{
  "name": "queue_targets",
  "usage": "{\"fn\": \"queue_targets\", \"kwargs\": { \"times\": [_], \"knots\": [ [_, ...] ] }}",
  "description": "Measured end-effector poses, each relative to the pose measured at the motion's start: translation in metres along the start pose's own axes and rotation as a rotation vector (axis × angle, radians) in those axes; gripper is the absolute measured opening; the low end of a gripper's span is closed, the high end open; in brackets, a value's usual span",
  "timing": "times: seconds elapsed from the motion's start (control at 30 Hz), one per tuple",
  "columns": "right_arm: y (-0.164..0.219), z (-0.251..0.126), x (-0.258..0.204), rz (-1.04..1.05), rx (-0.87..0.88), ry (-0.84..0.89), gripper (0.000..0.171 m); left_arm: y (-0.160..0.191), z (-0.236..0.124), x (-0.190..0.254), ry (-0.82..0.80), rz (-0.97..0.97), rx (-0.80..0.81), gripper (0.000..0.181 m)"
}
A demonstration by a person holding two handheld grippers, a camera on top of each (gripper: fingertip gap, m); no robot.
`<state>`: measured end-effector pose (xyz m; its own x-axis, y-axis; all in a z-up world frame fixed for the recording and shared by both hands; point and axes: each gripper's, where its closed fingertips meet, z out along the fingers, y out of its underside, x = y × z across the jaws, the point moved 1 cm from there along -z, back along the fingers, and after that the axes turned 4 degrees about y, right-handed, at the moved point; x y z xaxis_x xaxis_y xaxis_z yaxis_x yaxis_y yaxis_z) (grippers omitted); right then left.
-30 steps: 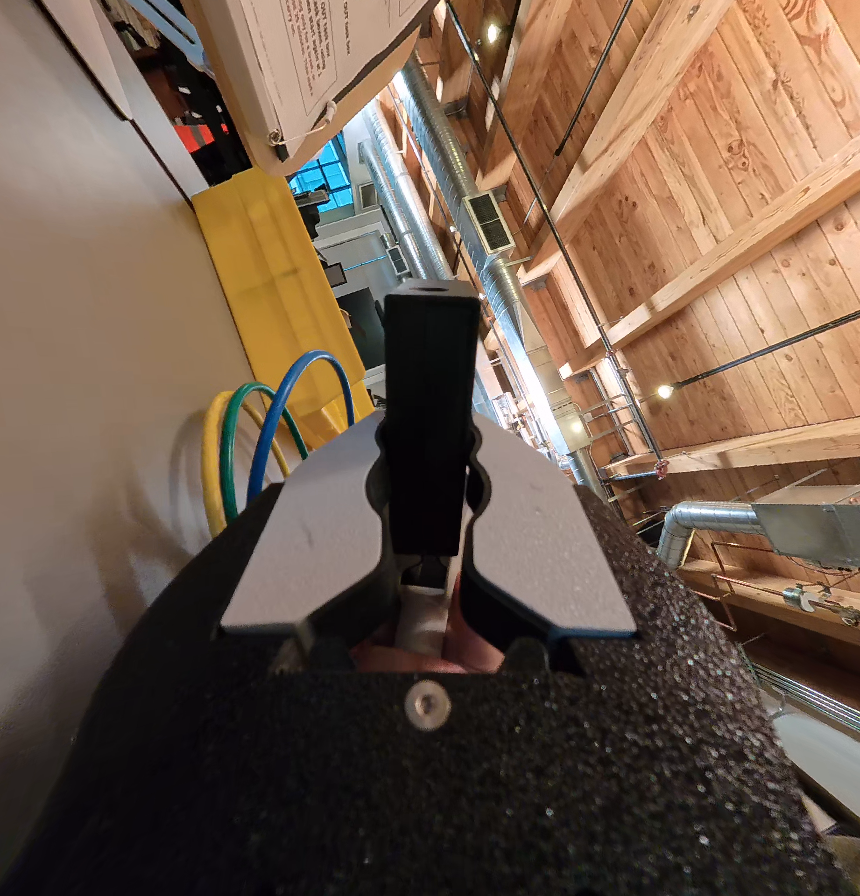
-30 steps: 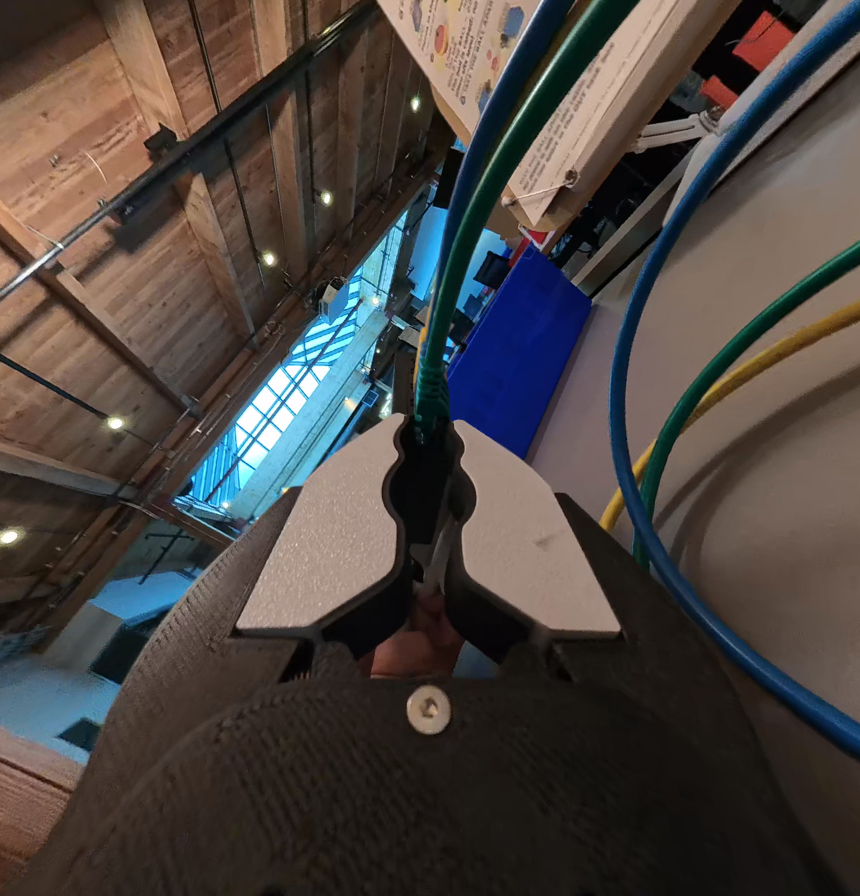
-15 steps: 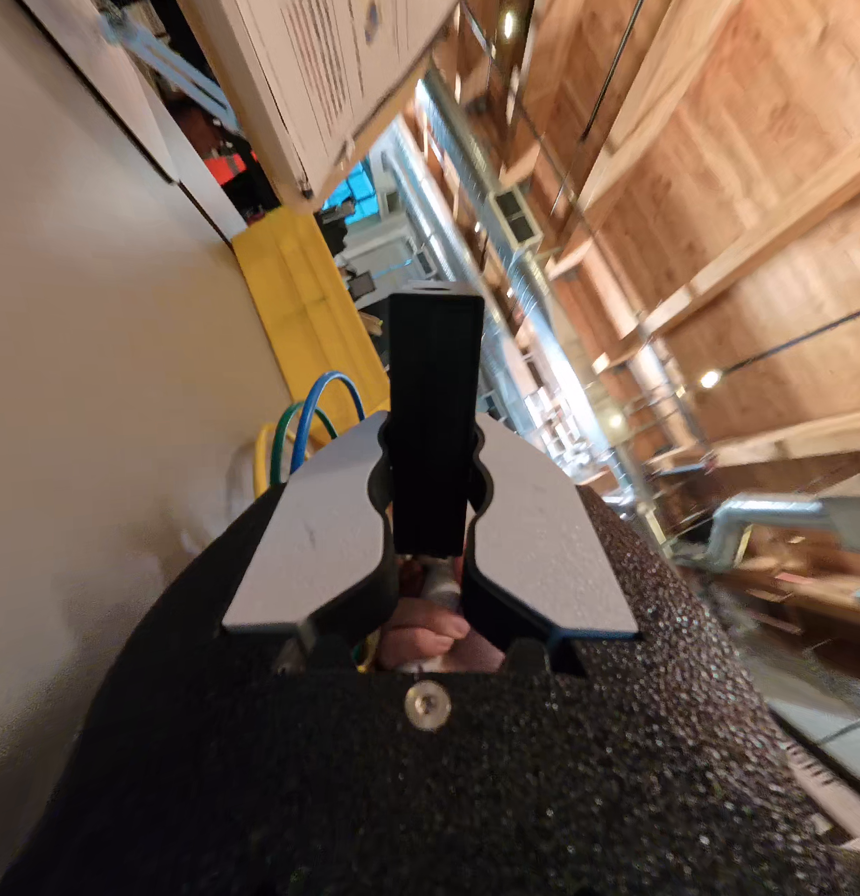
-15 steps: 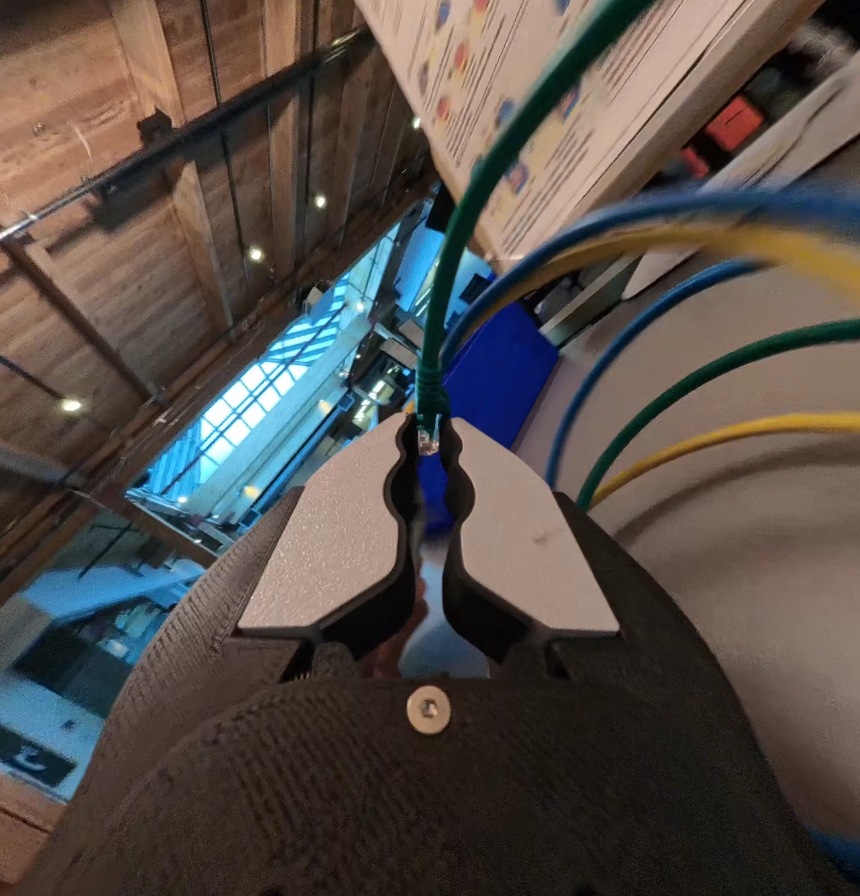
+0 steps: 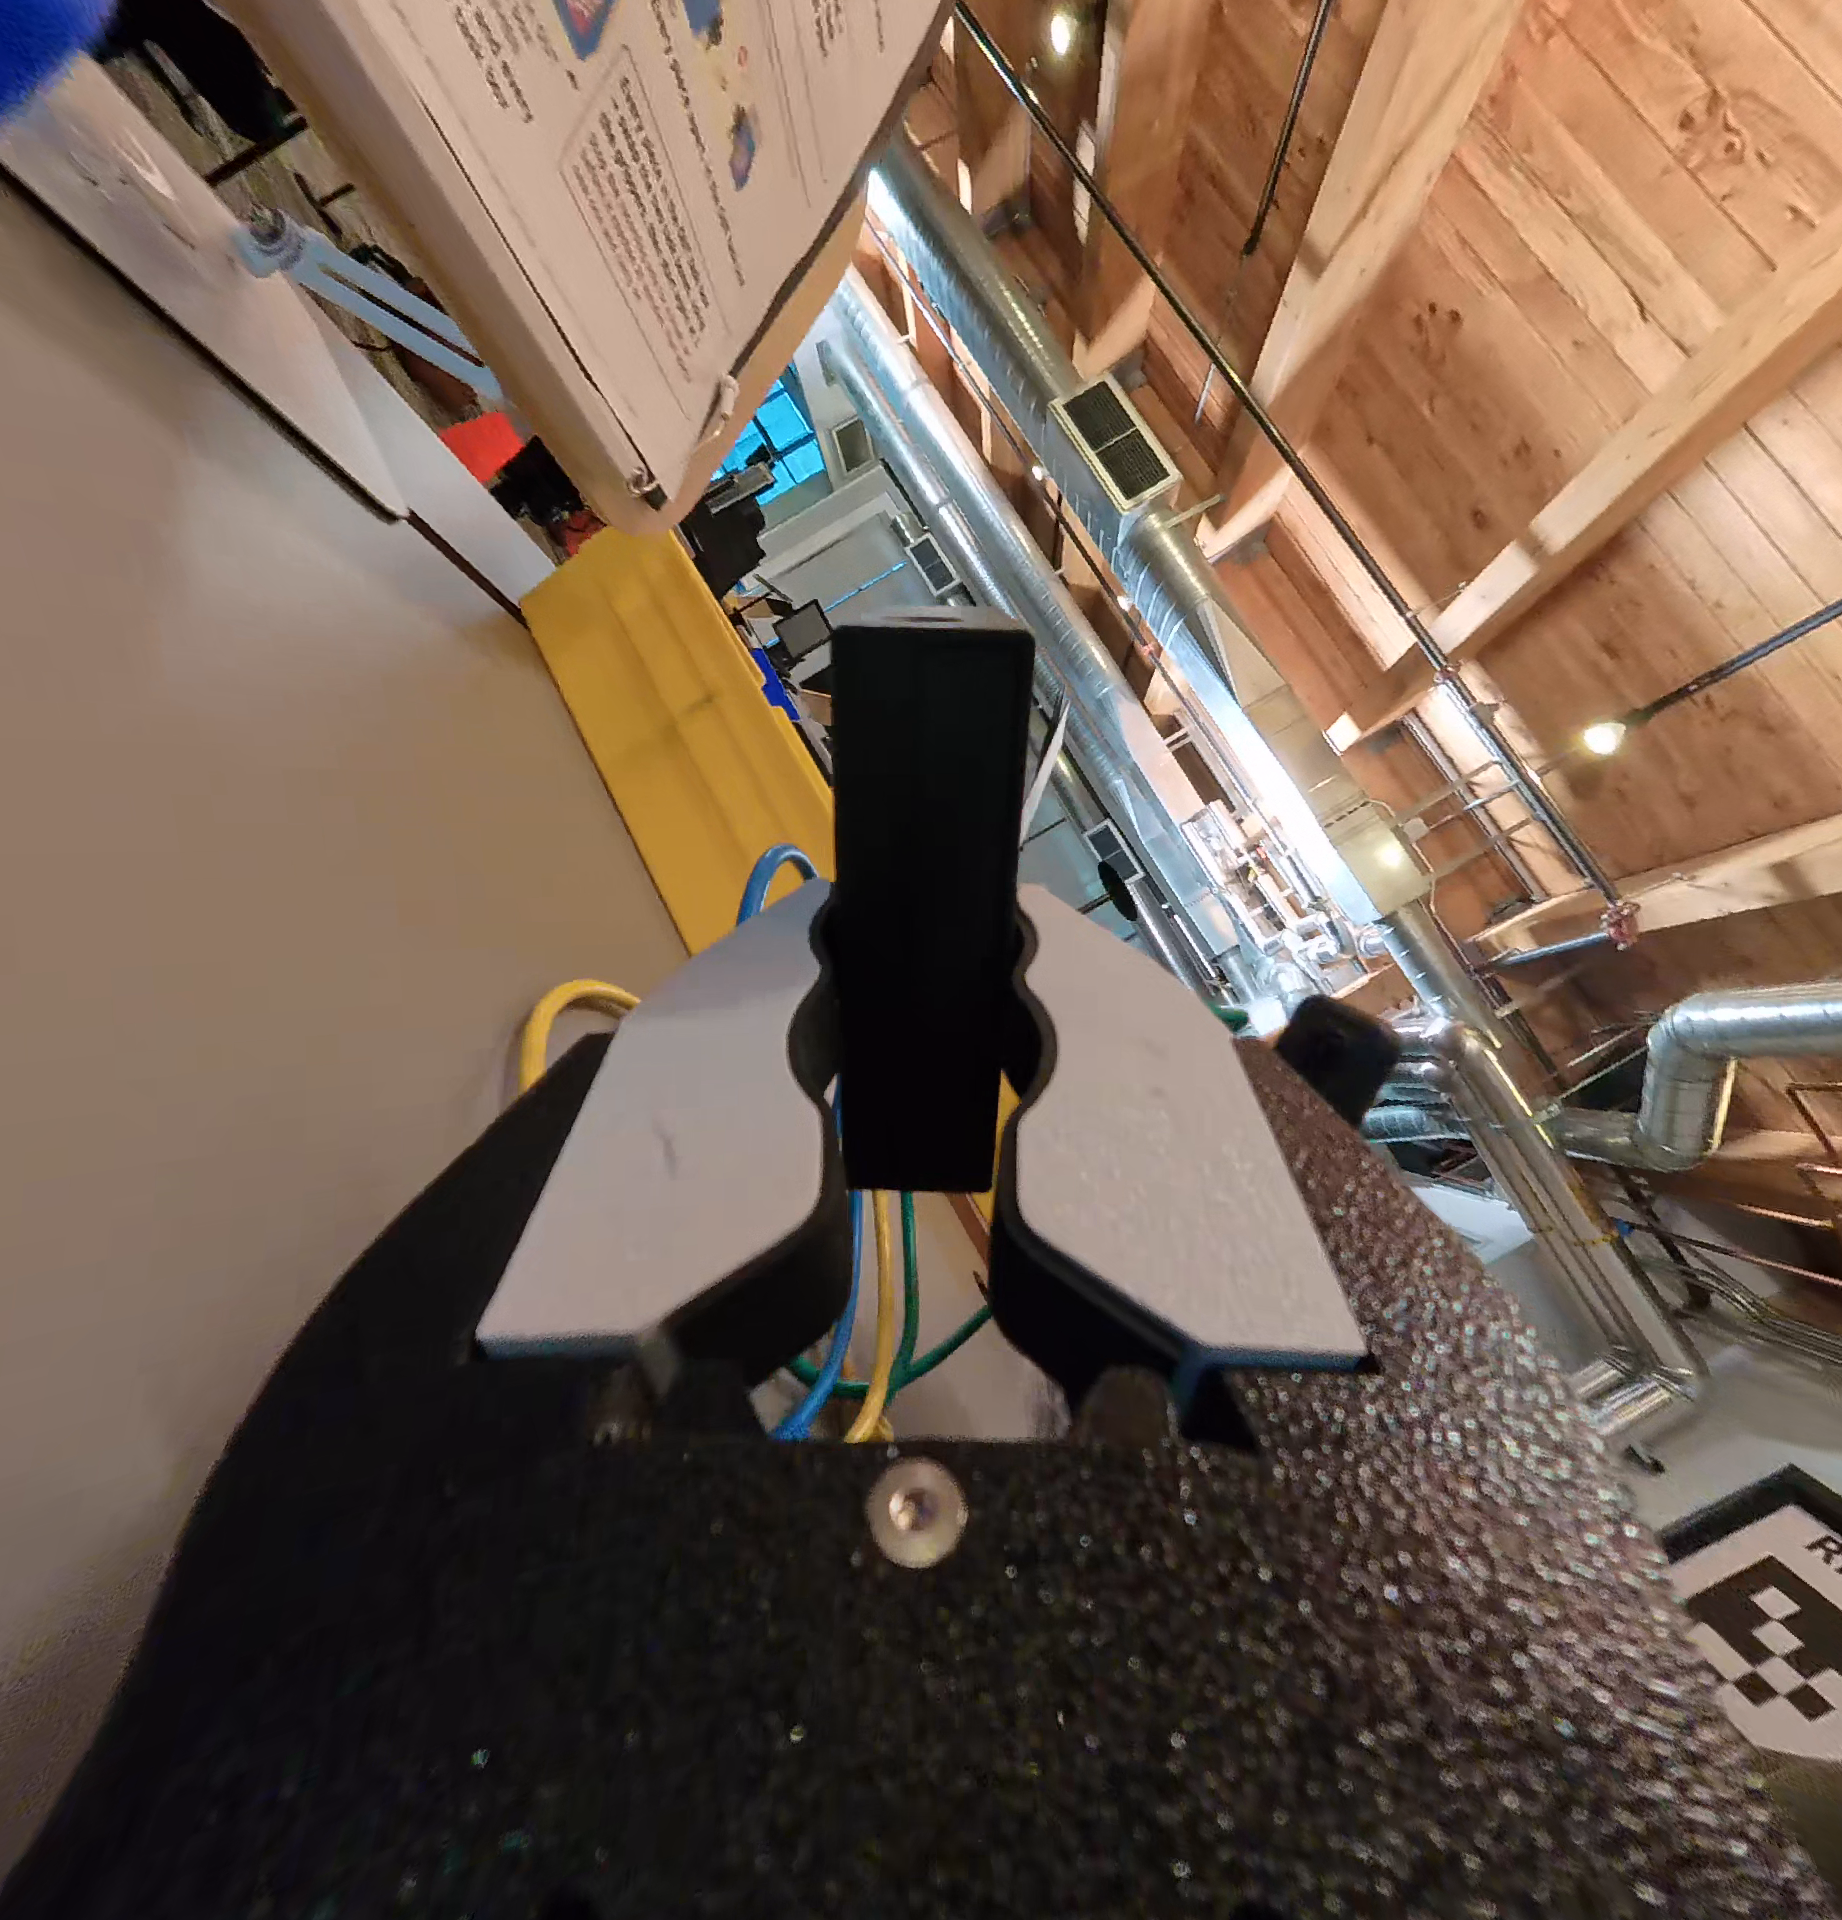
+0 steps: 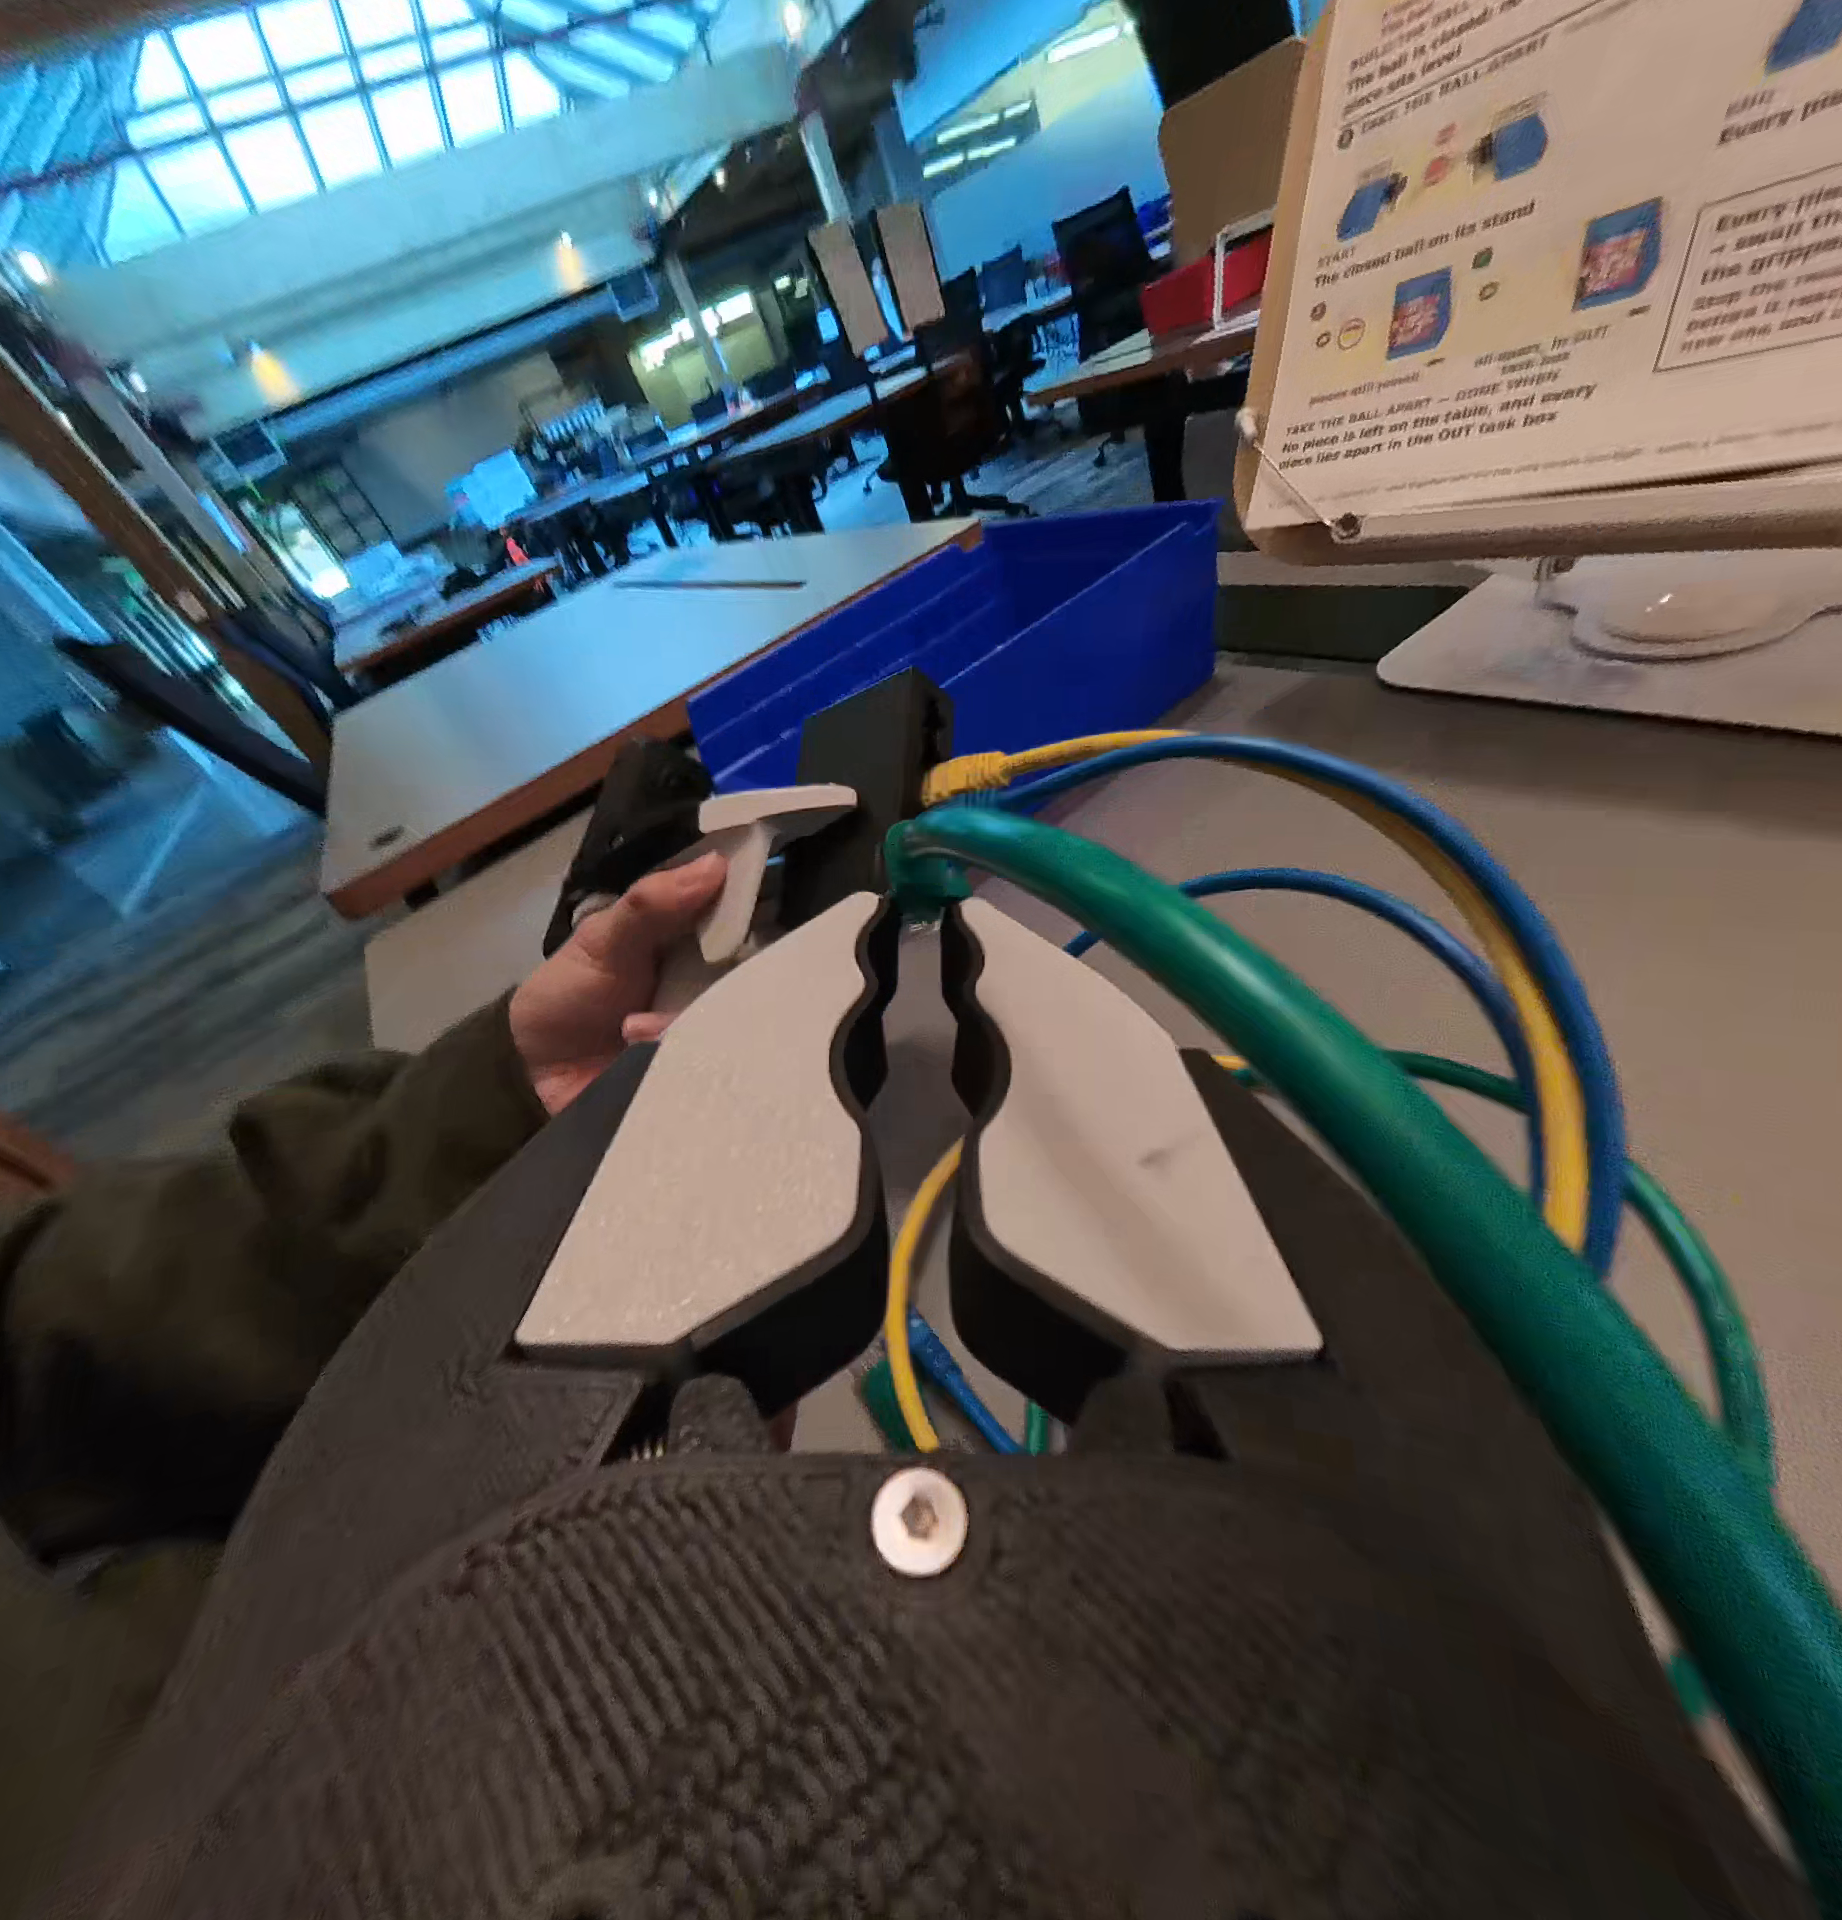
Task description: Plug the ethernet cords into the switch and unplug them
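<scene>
In the left wrist view my left gripper (image 5: 922,935) is shut on the black switch (image 5: 927,831), which stands upright between its fingers. Yellow, blue and green cords (image 5: 881,1299) hang below it. In the right wrist view my right gripper (image 6: 919,909) is shut on the green cord's plug (image 6: 922,883), pinched at the fingertips with its clear tip towards the camera, just beside the switch (image 6: 865,769). The yellow cord (image 6: 964,771) and the blue cord (image 6: 1312,769) run into the switch's face. The left gripper's white finger (image 6: 766,821) and a hand (image 6: 605,966) hold the switch.
A blue bin (image 6: 1052,613) lies behind the switch on the grey table (image 6: 1519,935). A printed instruction board (image 6: 1571,260) stands on a white base (image 6: 1623,675) at the right. In the left wrist view a yellow bin (image 5: 688,748) lies at the table's far edge. Across from one pair of fingers to the other is roughly 12 cm.
The green plug was in the switch one second ago; it is now out and held apart from it. My right gripper has swung from facing the ceiling down to level. The left gripper still holds the switch.
</scene>
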<state>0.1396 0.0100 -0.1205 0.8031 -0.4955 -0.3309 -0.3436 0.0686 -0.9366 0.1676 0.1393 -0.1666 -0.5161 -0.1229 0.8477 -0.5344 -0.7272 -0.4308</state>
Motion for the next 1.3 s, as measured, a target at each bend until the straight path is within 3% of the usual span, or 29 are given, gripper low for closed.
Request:
{"fn": "queue_targets", "kwargs": {
  "times": [0.17, 0.43, 0.83, 1.1, 1.3],
  "knots": [
    [-0.003, -0.005, 0.016, -0.114, -0.103, 0.056, 0.009, 0.000, 0.000, 0.001, 0.001, 0.012, -0.005, 0.027],
    [-0.024, -0.006, 0.018, -0.277, -0.085, 0.099, 0.008, 0.002, 0.000, -0.001, 0.002, 0.000, -0.017, 0.027],
    [-0.052, -0.018, 0.015, -0.285, -0.178, 0.037, 0.008, 0.004, -0.001, -0.007, -0.010, -0.026, -0.033, 0.027],
    [-0.136, -0.042, 0.031, -0.489, -0.374, 0.073, 0.012, 0.005, -0.001, -0.012, -0.034, -0.016, -0.037, 0.027],
    [-0.192, -0.040, 0.084, -0.559, -0.445, 0.113, 0.008, 0.006, -0.002, -0.018, -0.039, -0.034, -0.036, 0.027]
  ]
}}
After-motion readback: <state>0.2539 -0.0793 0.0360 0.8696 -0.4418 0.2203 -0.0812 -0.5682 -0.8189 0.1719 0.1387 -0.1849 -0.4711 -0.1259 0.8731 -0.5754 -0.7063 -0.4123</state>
